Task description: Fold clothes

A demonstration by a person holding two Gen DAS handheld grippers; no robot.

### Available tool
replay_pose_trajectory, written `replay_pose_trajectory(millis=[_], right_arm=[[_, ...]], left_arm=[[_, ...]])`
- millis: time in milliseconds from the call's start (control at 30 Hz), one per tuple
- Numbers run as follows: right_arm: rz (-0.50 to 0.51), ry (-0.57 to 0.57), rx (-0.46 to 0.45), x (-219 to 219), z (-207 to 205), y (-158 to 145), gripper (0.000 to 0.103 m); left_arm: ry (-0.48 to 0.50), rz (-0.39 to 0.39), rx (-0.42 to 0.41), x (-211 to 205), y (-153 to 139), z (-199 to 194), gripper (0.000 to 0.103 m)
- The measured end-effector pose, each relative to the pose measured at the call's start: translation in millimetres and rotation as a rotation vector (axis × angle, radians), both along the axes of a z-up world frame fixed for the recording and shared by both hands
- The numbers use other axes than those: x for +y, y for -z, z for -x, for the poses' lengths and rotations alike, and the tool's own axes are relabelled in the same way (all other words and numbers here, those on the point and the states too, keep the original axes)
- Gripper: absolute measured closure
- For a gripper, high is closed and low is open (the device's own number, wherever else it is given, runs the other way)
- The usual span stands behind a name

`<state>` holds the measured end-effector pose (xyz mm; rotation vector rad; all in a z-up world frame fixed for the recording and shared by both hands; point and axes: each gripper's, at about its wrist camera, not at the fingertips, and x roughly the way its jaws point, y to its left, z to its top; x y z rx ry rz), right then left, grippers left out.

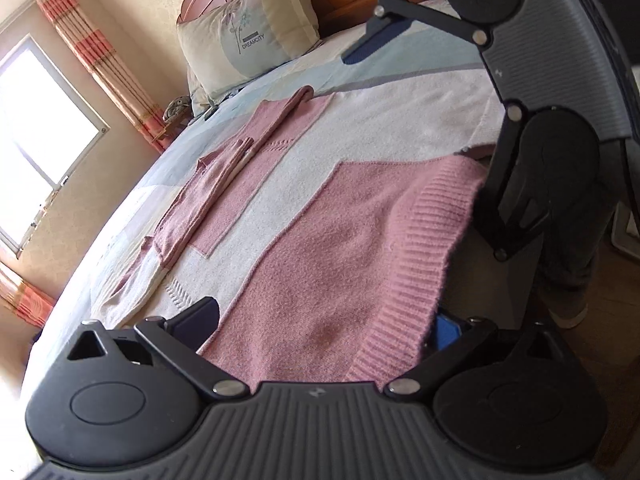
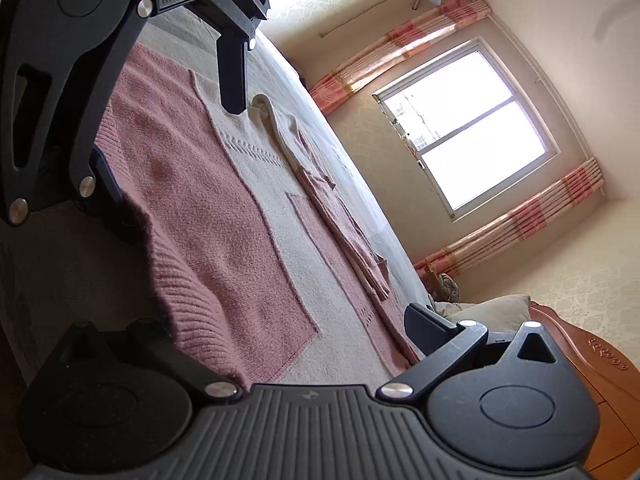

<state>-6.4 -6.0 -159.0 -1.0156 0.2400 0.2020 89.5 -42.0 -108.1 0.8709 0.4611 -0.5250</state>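
A: What lies on the wide bed with the pale blue sheet?

B: A pink-and-cream knitted sweater, spread flat, hem at the near edge.

A: And the 2 grippers?

B: The left gripper and the right gripper both gape wide, straddling its ribbed hem.

Left wrist view: low and close over the hem of the sweater, at the edge of the bed, facing along it toward the pillow and window, the right gripper at upper right. Right wrist view: same edge, equally near, rolled sideways, facing across the sweater toward the window, the left gripper at upper left. Shared: sweater, bed, window, curtains, pillow.
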Motion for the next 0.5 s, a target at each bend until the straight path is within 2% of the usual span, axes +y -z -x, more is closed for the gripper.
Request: replay_pose_trajectory(millis=[67,200,333,433,500], right_arm=[[-0.021,0.008,-0.02,-2.8,1.2,-2.3,0.0],[-0.068,0.029,-0.043,-5.5,0.7,-8.5,0.0],[-0.099,0.04,-0.051,-7.1,-0.7,-14.5,0.0],[-0.098,0.037,-0.041,-9.6,-1.2,-13.9,0.0],[-0.099,0.041,-0.023,-12.6,0.6,-11.1,0.0]], left_arm=[[0.001,-0.024,-0.056,-3.4,2.9,3.2,0.0],[-0.037,-0.128,-0.164,-22.1,9.2,0.5,0.001],[-0.005,-0.183,-0.206,-34.9,13.5,0.1,0.001],[-0.045,-0.256,-0.264,-30.8,19.9,-3.4,0.001],[-0.067,-0.29,-0.269,-22.5,21.6,-4.6,0.0]])
